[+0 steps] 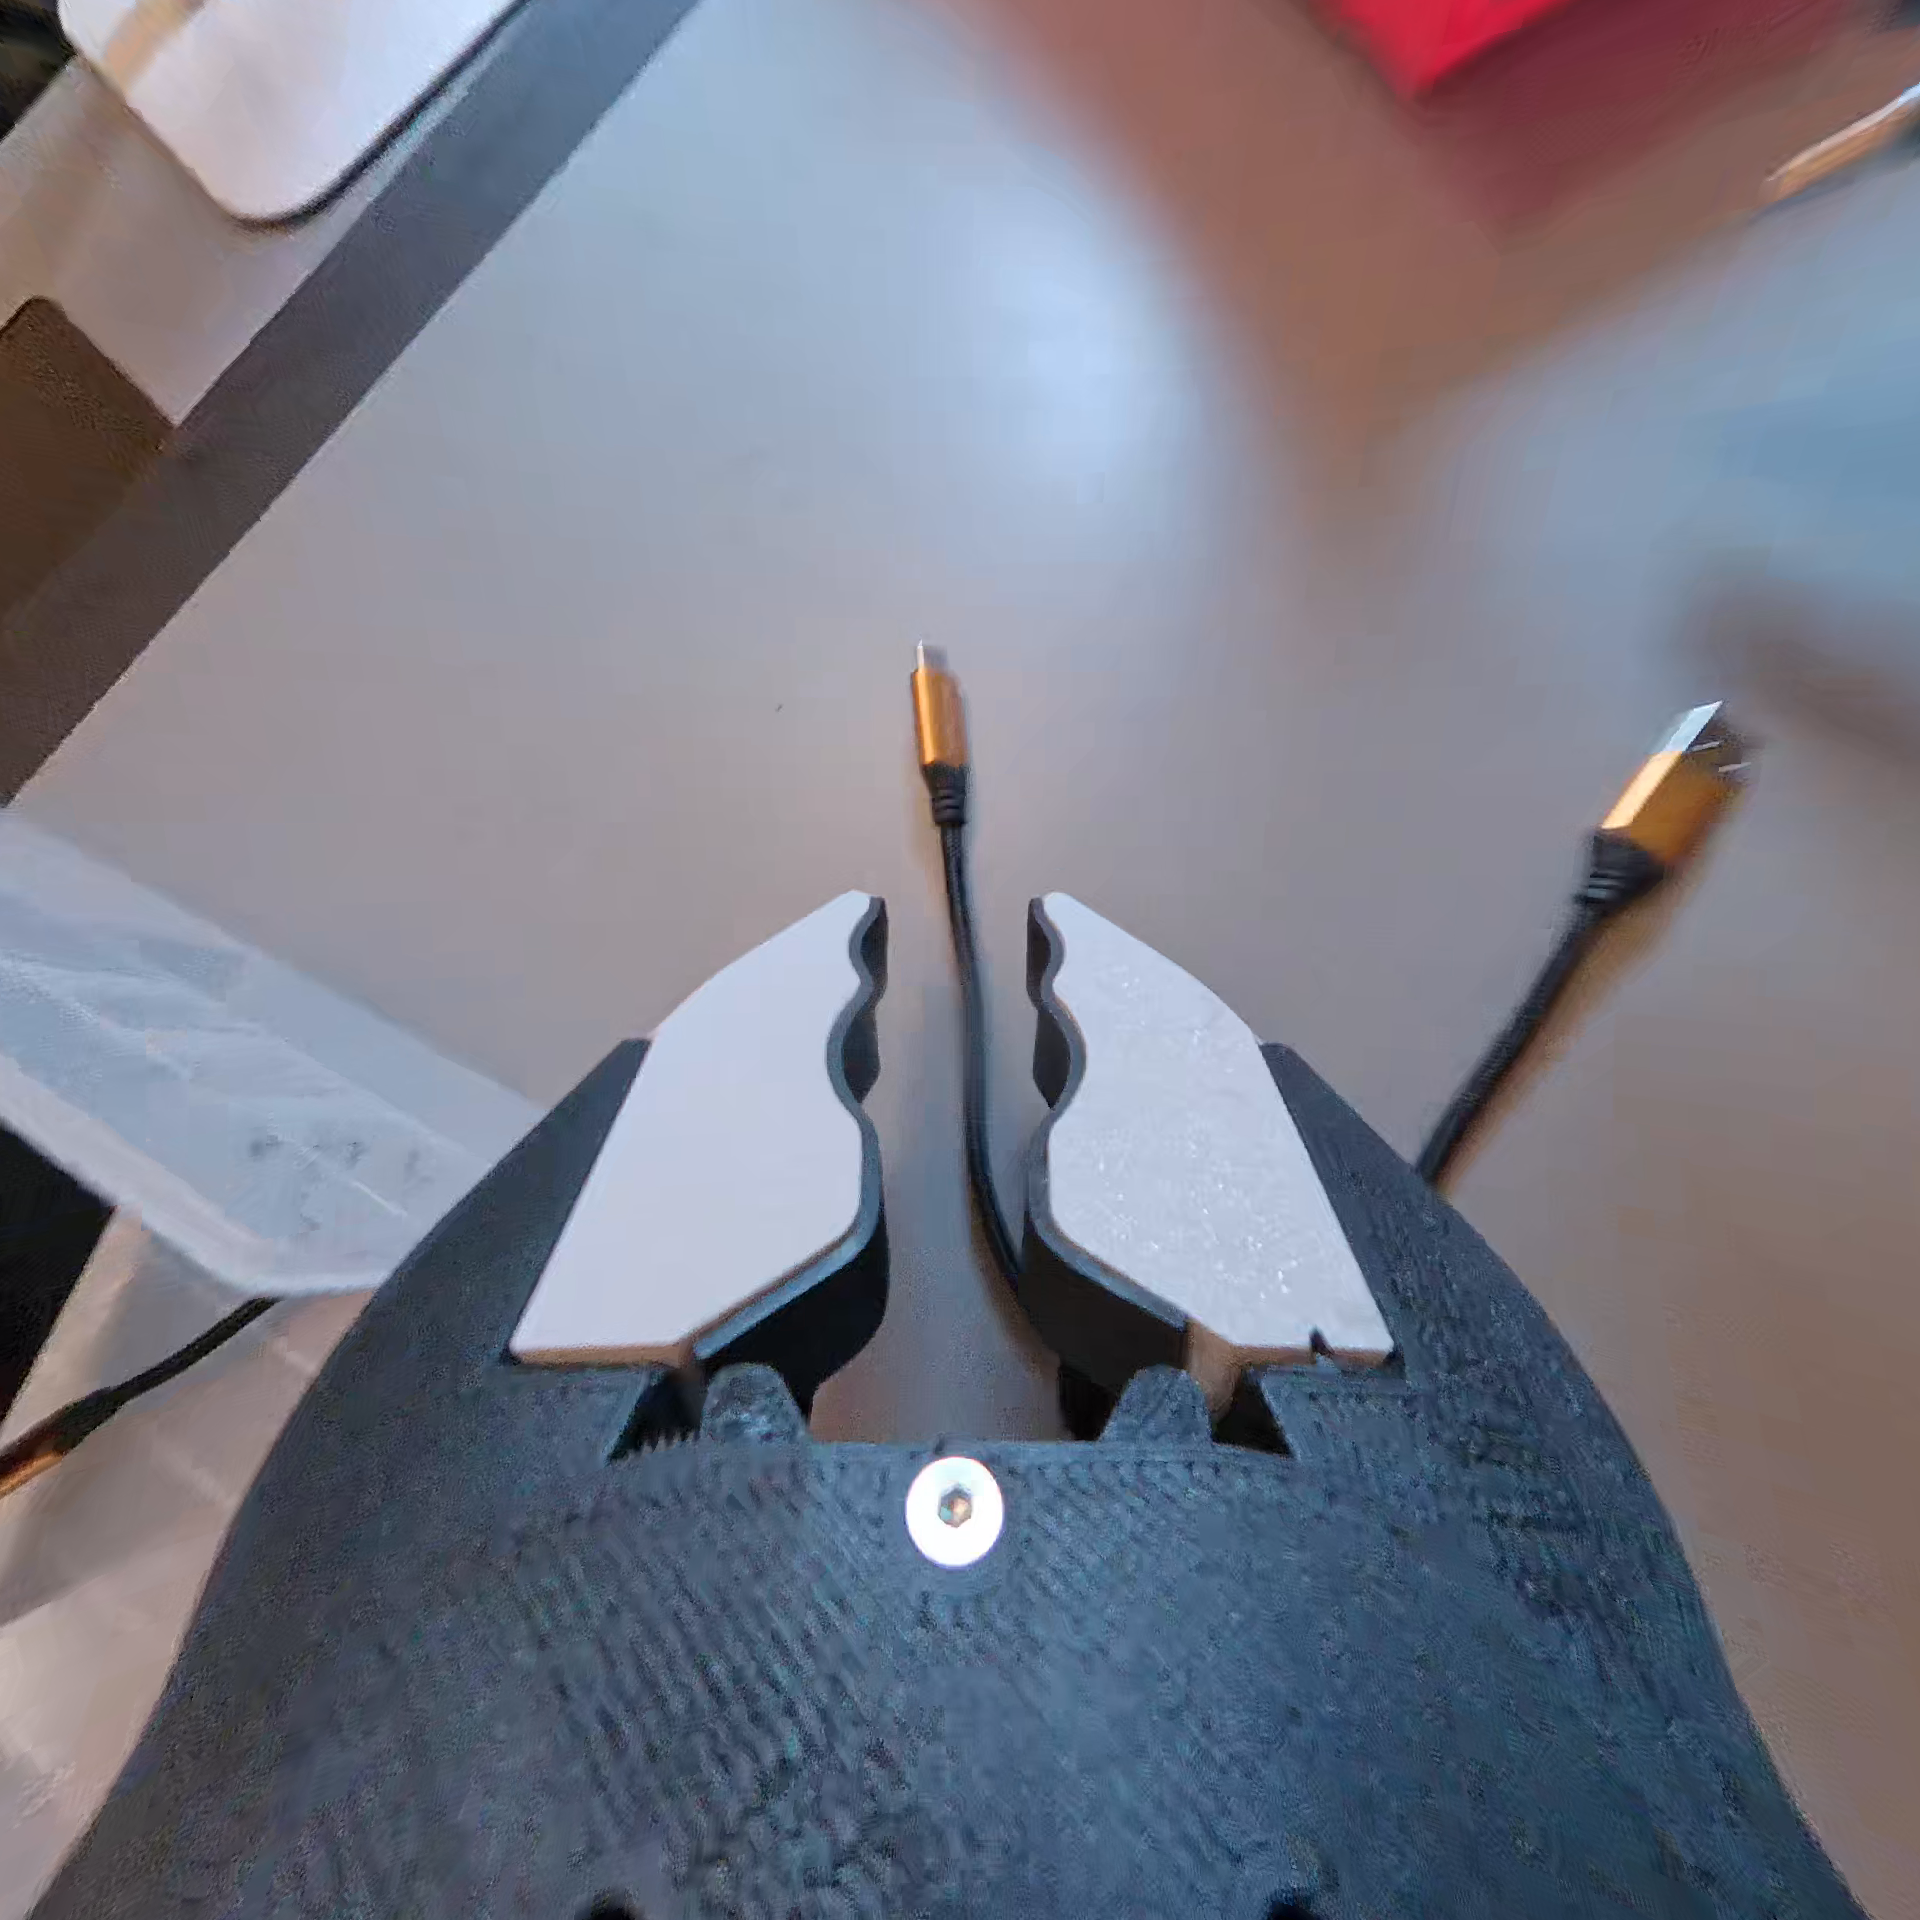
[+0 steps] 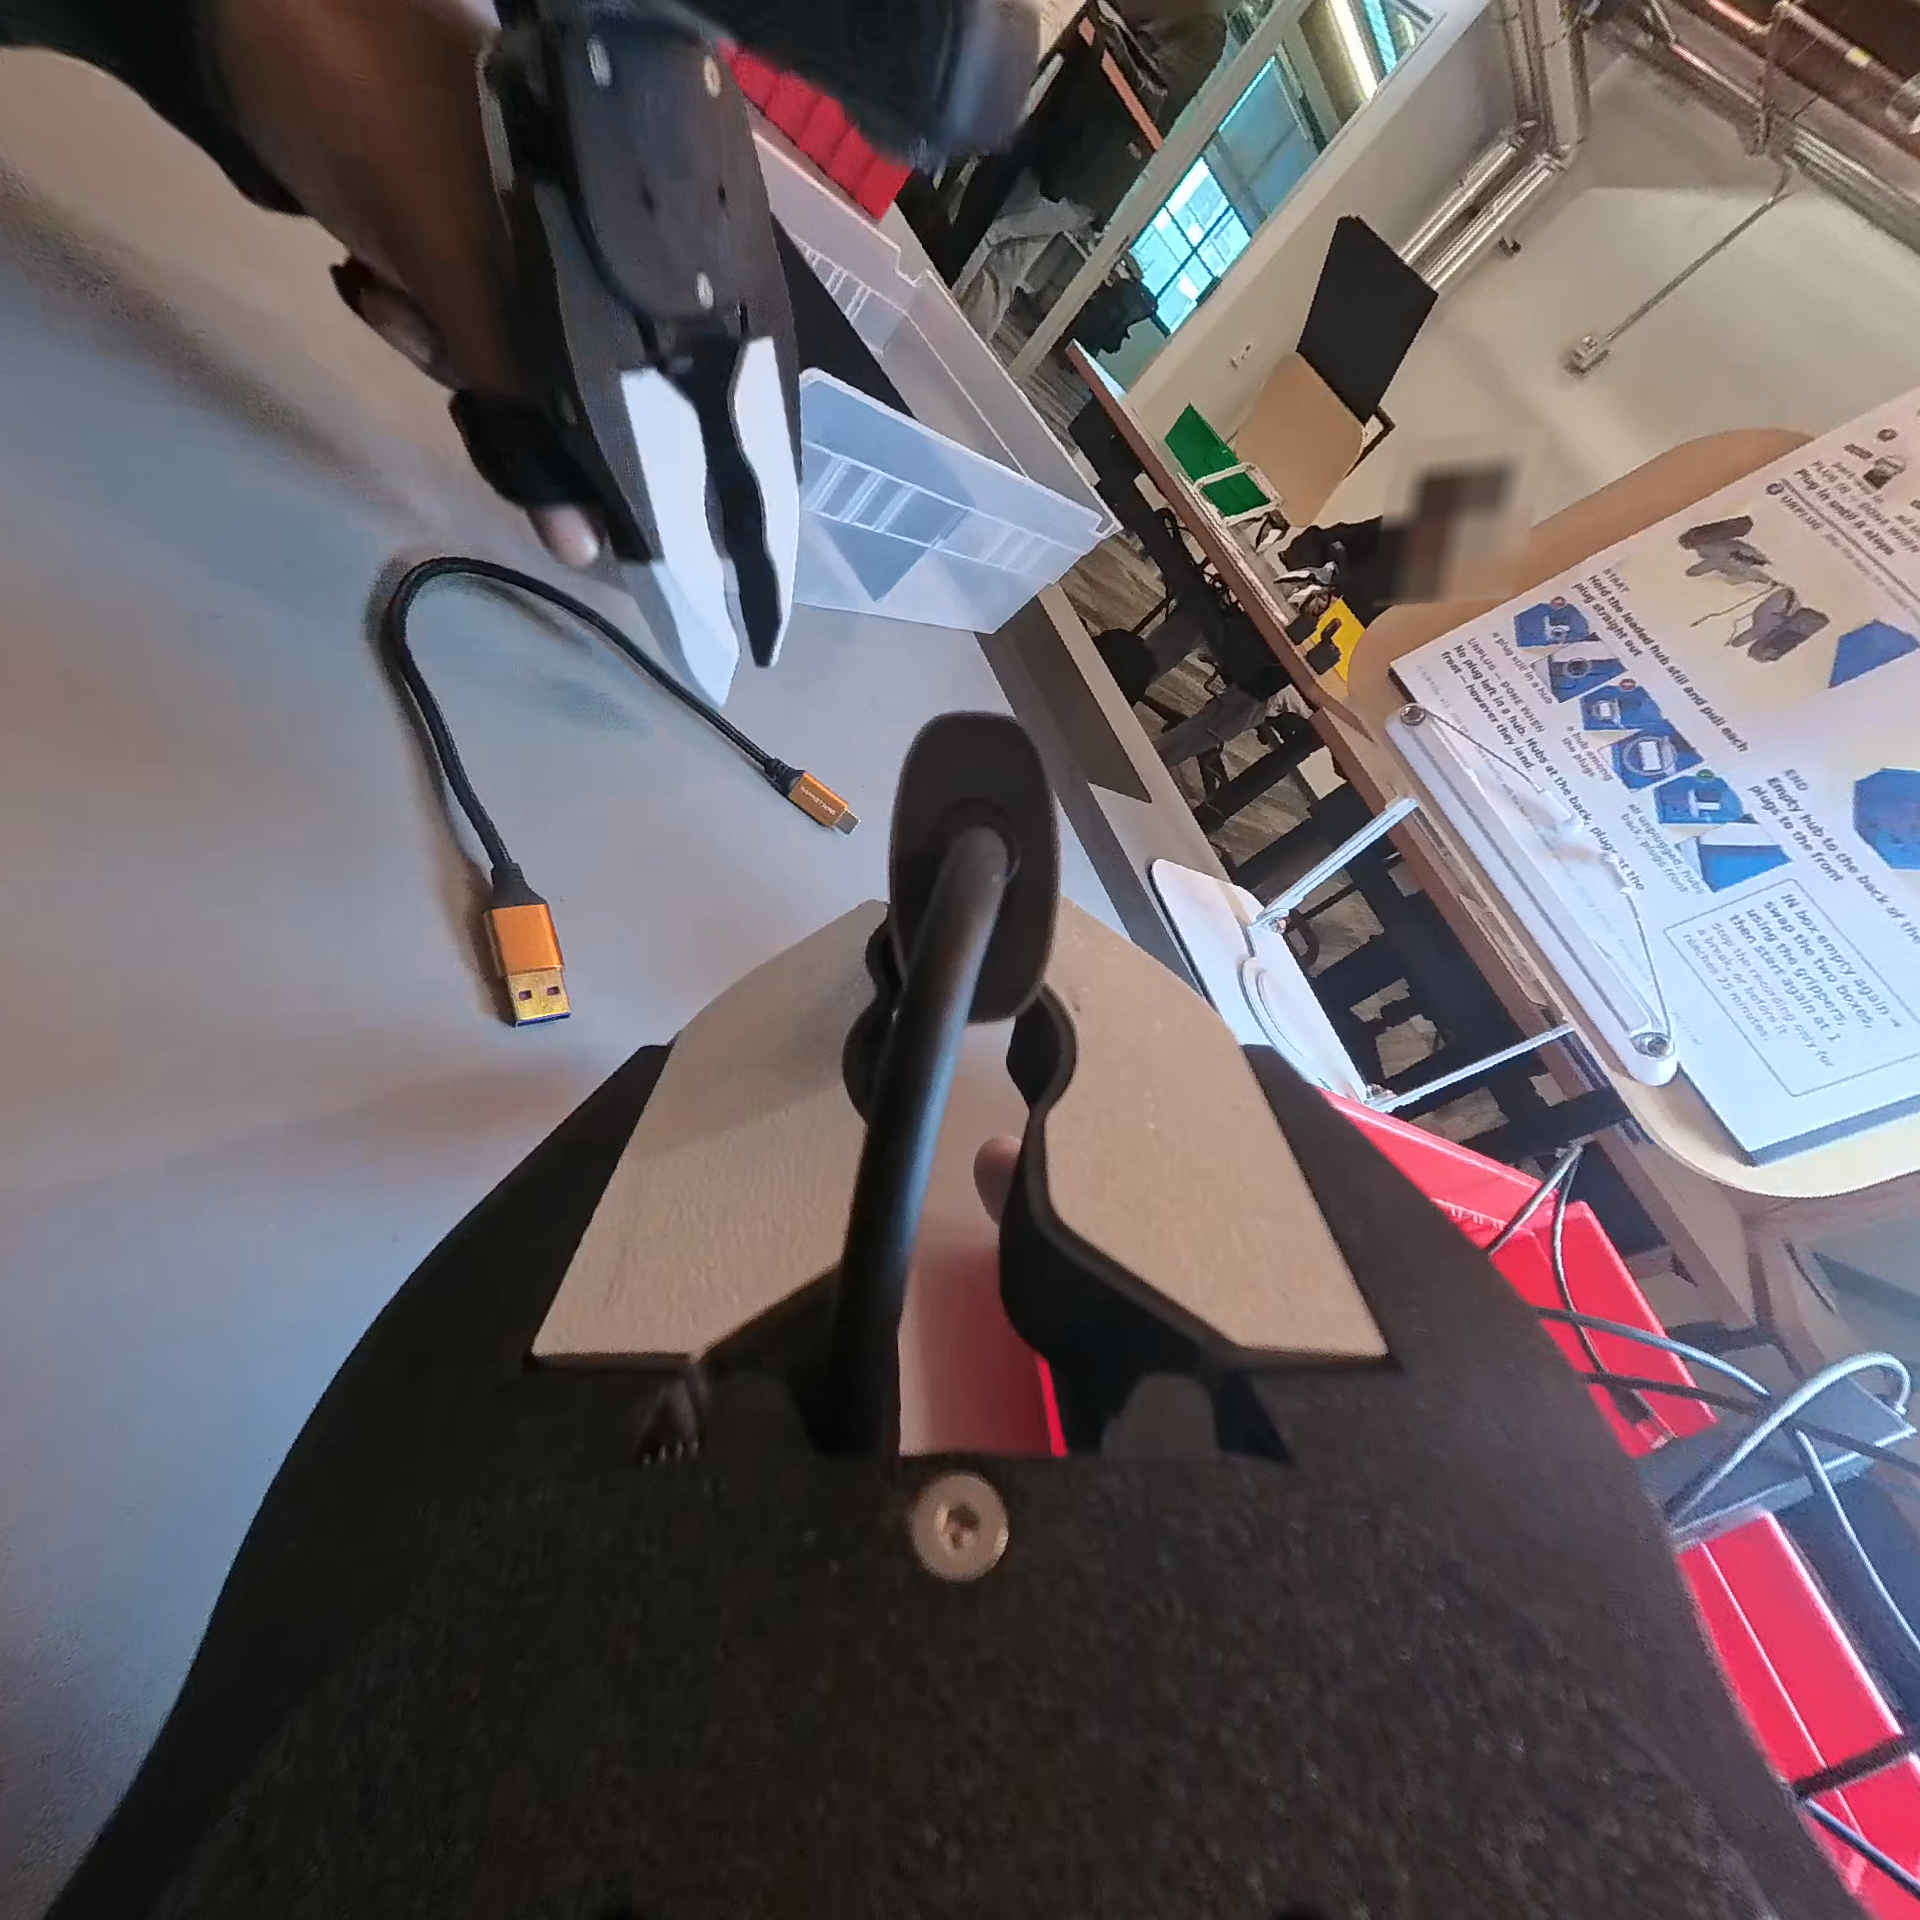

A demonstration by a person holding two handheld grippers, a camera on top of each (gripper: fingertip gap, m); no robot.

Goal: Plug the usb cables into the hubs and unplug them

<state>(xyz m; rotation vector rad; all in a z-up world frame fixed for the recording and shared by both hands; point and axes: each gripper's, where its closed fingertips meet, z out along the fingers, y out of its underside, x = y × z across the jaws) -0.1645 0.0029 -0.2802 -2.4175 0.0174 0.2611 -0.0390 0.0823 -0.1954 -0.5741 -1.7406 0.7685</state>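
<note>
Hub up, cable down on the bench (image 1: pixel 727 468)!
Right hand-held gripper (image 2: pixel 951 997) clamps the black hub (image 2: pixel 971 831); left hand-held gripper (image 1: pixel 956 925), parted, hovers over the orange-tipped cable (image 1: pixel 961 935).

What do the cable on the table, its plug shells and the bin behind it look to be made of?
Cable: black braided fabric sheath, going by the woven texture. Plug shells: orange metal with a satin sheen, probably anodised aluminium; tips bare metal. Bin: clear, slightly frosted hard plastic; its dividers show through the walls.

Cable (image 2: pixel 457 727) on table (image 2: pixel 208 1195), clear bin (image 2: pixel 935 540) behind, left tongs (image 2: pixel 743 655) above.
</note>
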